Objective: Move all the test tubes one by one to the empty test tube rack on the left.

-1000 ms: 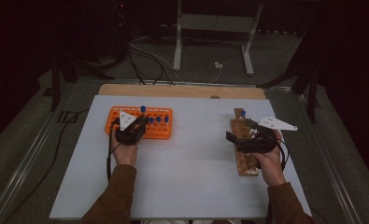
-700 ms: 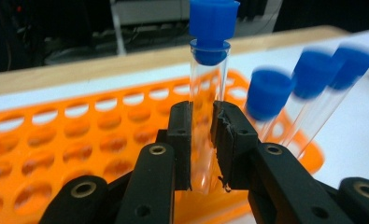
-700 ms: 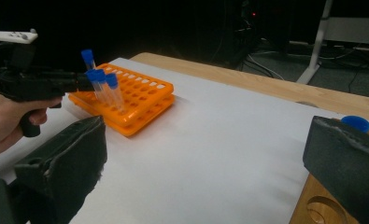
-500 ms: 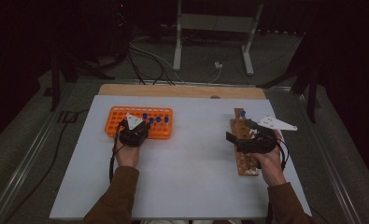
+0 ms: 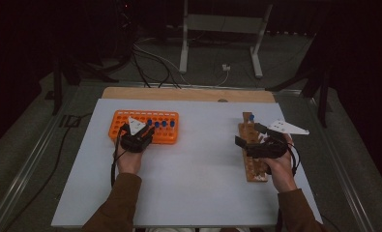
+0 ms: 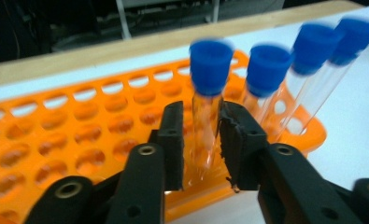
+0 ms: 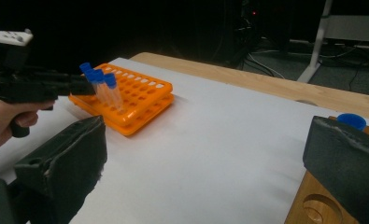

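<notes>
Two hand-held black grippers at work on a white sheet-covered table (image 5: 193,183), its bare wooden edge (image 5: 188,94) at 12 o'clock. L gripper (image 6: 202,140) is clenched on a clear plastic tube w/ blue cap (image 6: 209,100), which sits in the near-right part of an orange plastic tube rack (image 6: 70,140); three more blue-capped tubes (image 6: 308,70) stand just beside it toward 2 o'clock. In the high view the rack lies at about 10 o'clock on the table, L hand (image 5: 128,159) right behind it. R gripper (image 7: 210,163) hangs released, jaws wide apart, over a long wooden tube holder (image 5: 252,159) at 3 o'clock, where one blue-capped tube (image 5: 251,117) stands at the far end. Rm beyond is dark: grey floor (image 5: 29,145), loose cables (image 5: 150,58), white metal stand legs (image 5: 183,48) at 12 o'clock.
</notes>
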A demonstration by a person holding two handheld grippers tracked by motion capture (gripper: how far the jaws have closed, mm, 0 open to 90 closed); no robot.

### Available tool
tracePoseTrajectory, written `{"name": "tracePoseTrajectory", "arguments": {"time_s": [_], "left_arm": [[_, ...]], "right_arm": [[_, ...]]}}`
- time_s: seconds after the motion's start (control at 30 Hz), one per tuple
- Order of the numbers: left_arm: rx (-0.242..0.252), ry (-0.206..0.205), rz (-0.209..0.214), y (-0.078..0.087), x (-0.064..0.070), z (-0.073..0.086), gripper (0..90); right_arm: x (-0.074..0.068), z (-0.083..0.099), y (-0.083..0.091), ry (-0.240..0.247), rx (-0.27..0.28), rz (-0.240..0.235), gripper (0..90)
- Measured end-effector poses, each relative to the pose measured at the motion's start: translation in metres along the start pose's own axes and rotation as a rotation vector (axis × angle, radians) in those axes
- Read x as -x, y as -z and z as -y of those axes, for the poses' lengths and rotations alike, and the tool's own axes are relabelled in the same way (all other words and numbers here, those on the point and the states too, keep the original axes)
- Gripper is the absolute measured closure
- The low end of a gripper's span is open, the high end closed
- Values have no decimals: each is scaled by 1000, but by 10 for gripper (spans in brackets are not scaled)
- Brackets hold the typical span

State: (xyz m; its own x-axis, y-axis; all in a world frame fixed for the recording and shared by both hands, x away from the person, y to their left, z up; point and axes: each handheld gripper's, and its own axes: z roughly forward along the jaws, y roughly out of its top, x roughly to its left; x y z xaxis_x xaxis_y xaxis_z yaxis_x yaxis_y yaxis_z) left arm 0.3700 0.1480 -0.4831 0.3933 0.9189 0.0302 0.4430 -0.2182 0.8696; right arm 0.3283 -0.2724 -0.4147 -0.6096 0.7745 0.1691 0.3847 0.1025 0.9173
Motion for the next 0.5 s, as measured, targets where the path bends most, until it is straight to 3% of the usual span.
{"name": "tracePoseTrajectory", "arguments": {"time_s": [0.23, 0.5], "left_arm": [[-30, -5, 17, -2, 1, 1, 781], [-10, 54, 37, 8, -2, 4, 713]], "right_arm": [[3, -1, 1, 0, 6, 13, 0], [13, -2, 4, -26, 20, 46, 0]]}}
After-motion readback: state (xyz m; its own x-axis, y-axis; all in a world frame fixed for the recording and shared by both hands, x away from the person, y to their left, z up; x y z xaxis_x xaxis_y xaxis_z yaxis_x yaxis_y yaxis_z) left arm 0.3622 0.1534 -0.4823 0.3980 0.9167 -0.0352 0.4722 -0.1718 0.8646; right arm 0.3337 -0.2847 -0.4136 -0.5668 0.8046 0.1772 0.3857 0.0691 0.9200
